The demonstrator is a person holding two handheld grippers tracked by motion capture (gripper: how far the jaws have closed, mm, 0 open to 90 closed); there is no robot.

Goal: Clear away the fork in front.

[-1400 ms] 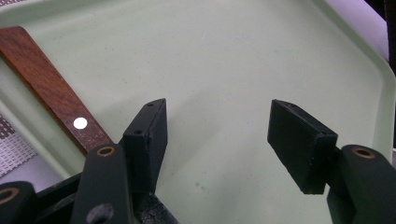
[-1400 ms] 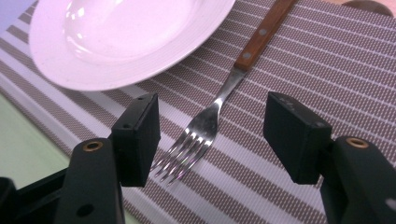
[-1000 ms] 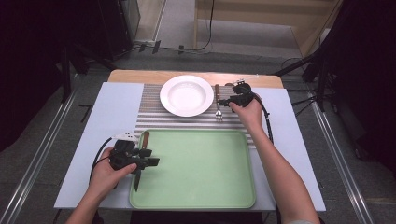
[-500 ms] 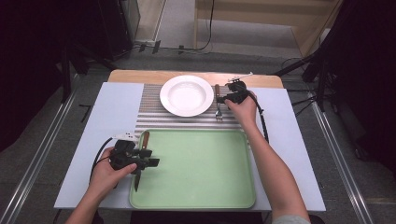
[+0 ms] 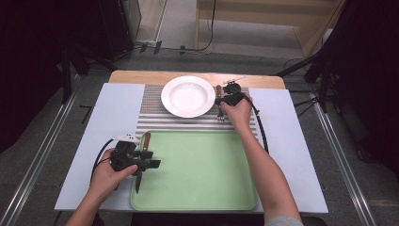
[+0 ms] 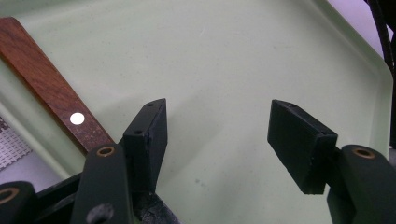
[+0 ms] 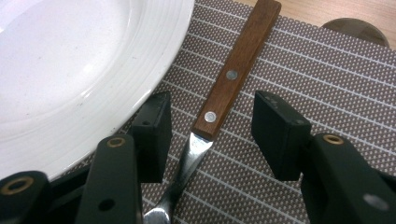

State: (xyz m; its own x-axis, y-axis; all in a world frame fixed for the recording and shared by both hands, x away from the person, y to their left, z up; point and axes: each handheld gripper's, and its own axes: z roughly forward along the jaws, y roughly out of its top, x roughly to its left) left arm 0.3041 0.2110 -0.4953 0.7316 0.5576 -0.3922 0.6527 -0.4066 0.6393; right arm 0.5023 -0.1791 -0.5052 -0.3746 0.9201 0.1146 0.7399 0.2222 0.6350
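Dark studio floor with cables and stands around a pale grey table (image 5: 291, 155); wooden strip along its 12 o'clock edge. Striped placemat (image 5: 150, 106) sits at table centre-top, green tray (image 5: 202, 169) just below it toward 6 o'clock.

White plate (image 5: 188, 96) on the placemat. Fork (image 5: 219, 104) with a wooden handle lies on the mat just at the plate's 3 o'clock, handle toward 12, tines toward 6. In the right gripper view the fork (image 7: 219, 100) runs up between the jaws, metal neck low, handle slanting to 1 o'clock; plate rim (image 7: 84, 70) close by at its 9 o'clock.

Right tongs (image 5: 225, 100) sit over the fork. Jaws have just been closing, fork between them, but a gap shows on both sides of the handle in the right gripper view (image 7: 210, 135): apart, not clamped yet.

Left tongs (image 5: 148, 165) hover at the tray's 9 o'clock edge. Jaws wide apart in the left gripper view (image 6: 219, 140), bare tray floor (image 6: 233, 60) between them. Knife (image 5: 142, 160) with a wooden handle lies on the tray's left side, handle toward 12, blade toward 6, partly under the left tongs. Its handle (image 6: 51, 88) shows at 10 o'clock of the jaws, outside them, not gripped.
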